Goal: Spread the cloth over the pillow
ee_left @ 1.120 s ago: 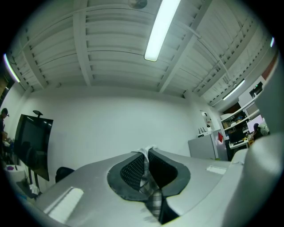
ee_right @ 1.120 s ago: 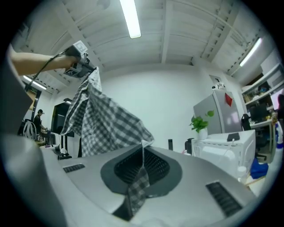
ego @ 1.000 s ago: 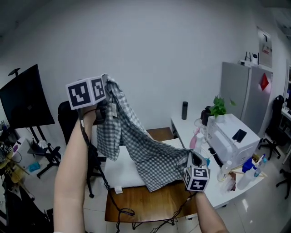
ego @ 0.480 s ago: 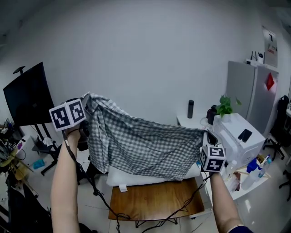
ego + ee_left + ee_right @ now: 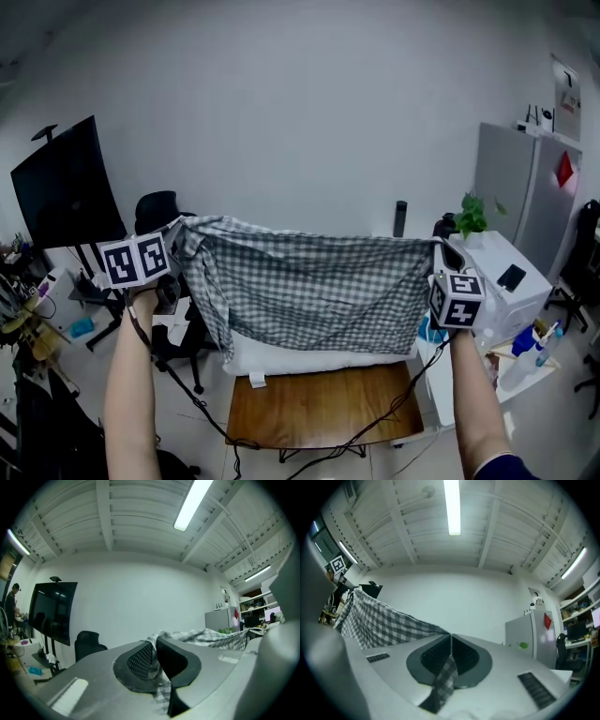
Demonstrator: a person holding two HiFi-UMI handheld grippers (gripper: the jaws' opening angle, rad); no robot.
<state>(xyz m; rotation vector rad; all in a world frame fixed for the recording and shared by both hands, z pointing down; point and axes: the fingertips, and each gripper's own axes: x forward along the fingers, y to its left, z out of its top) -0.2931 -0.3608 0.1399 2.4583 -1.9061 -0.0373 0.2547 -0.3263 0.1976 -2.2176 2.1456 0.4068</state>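
Stretched wide now, the cloth hangs as a flat checked sheet between the two claws. A second ago it drooped in a bunched heap from the raised left claw down to the low right one. Both claws have since moved apart and come level, so the top edge runs nearly straight from one to the other. This looks like the opening-out step done, with the laying-down still to come. Below the claws stands the wooden table, and on it, beneath the cloth's lower hem, lies the white pillow, still mostly uncovered. Whether the hem touches it is unclear. The left claw is closed on one upper corner, with fabric pinched between its pads. The right claw is clamped tight on the other corner, with a strip of check trailing out.
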